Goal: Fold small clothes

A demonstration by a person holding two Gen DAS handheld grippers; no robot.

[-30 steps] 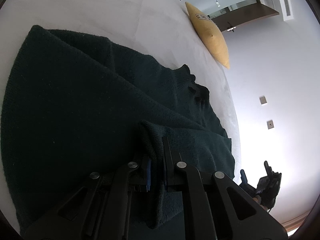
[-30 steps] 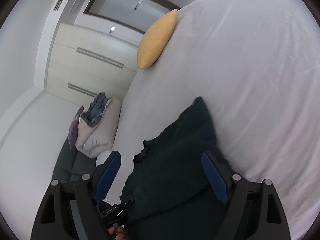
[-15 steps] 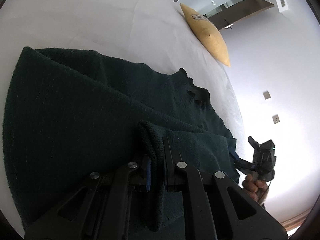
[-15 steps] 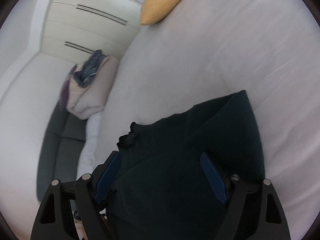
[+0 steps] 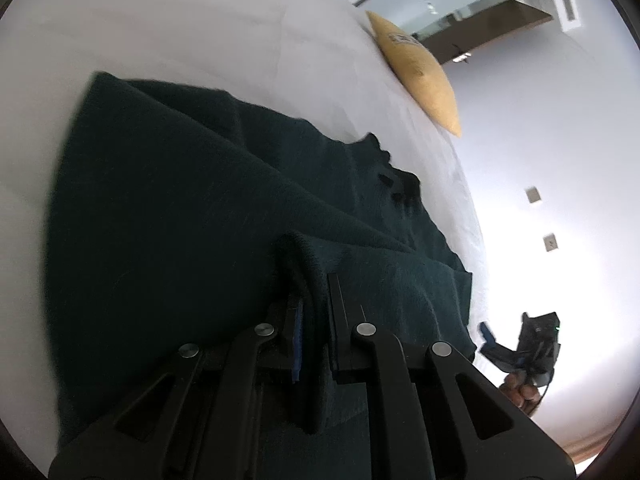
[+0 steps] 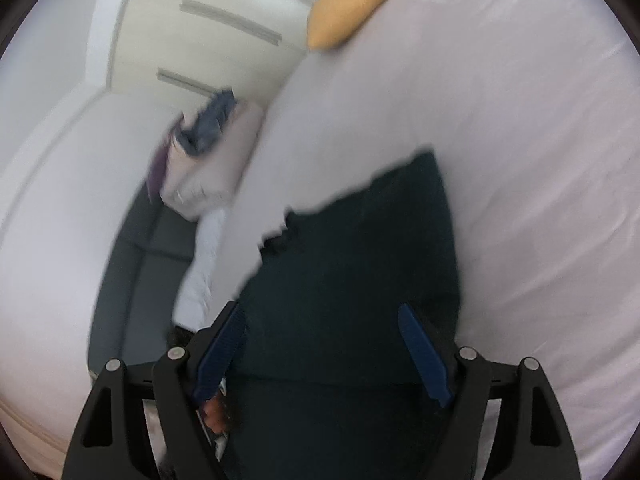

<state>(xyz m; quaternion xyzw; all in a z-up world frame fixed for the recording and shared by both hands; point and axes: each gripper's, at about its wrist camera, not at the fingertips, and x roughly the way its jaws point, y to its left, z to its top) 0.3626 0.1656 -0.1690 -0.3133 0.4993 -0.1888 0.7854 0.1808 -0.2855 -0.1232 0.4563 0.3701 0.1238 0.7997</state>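
Observation:
A dark green knit sweater [image 5: 192,208] lies spread on the white bed [image 5: 180,28]. My left gripper [image 5: 314,280] is shut on a bunched fold of the sweater's near edge, which stands up between the fingers. In the right wrist view the sweater [image 6: 360,248] lies below my right gripper [image 6: 320,320], whose blue pads [image 6: 420,344] stand wide apart over the cloth without pressing on it. From the left wrist view the right gripper [image 5: 516,344] shows at the bed's right edge, held by a hand.
A yellow pillow [image 5: 416,68] lies at the far end of the bed. Beside the bed stands a grey sofa [image 6: 132,264] with a pile of bedding and clothes [image 6: 204,152]. White wardrobe doors [image 6: 208,28] are behind it.
The right gripper has swung in over the sweater and tilted down, still wide apart. The left gripper keeps its hold on the fold and has barely moved.

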